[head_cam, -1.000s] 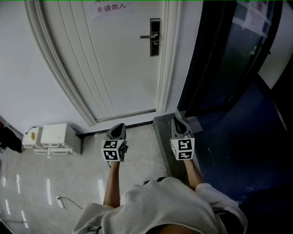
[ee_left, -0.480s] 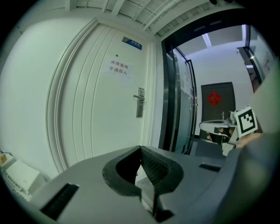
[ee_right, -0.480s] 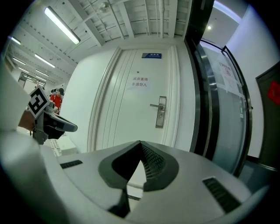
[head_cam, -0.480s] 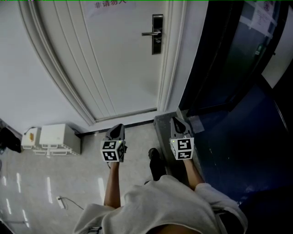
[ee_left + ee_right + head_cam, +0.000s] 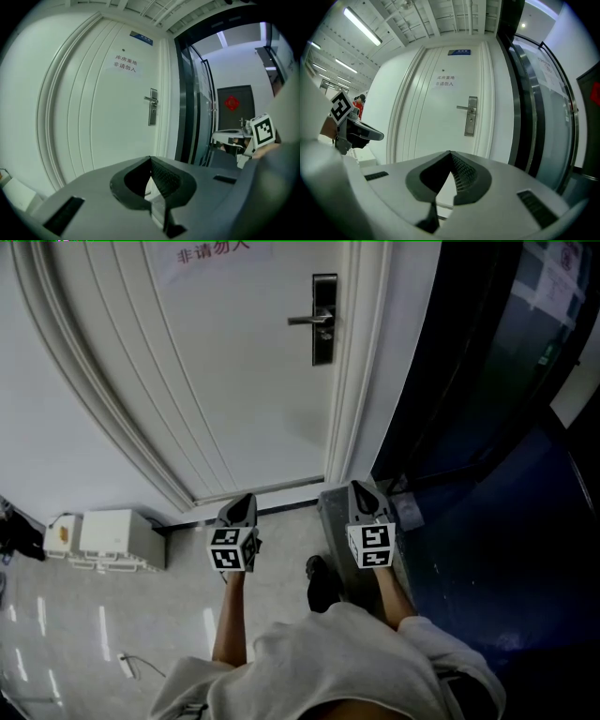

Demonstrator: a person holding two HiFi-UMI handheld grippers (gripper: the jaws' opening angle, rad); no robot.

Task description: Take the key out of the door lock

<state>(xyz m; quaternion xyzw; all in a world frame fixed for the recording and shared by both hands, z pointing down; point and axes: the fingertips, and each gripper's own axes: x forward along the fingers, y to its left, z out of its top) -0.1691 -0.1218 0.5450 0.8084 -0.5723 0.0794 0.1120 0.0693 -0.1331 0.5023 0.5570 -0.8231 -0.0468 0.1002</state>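
The door lock (image 5: 322, 320) is a dark upright plate near the right edge of a white panelled door (image 5: 244, 390), with a lever handle (image 5: 307, 320) pointing left from it. The key is too small to make out in any view. If it is there, it sits on that plate below the handle.

Both grippers are low in the head view and well apart from the lock. The left gripper (image 5: 245, 499) is over the pale floor (image 5: 178, 615) in front of the door. The right gripper (image 5: 360, 487) is near the foot of the door frame, beside a dark glass partition (image 5: 487, 381).

In the left gripper view, the left gripper (image 5: 150, 158) has its jaws brought together at the tips with nothing between them. The right gripper (image 5: 450, 153) is the same in its own view — tips meeting, empty — and the lock (image 5: 472, 116) is straight ahead, above the jaws.

A paper notice (image 5: 211, 251) hangs high on the door. A white box (image 5: 108, 538) stands on the floor by the wall at the left, and a dark shoe (image 5: 319, 579) shows between the person's arms.
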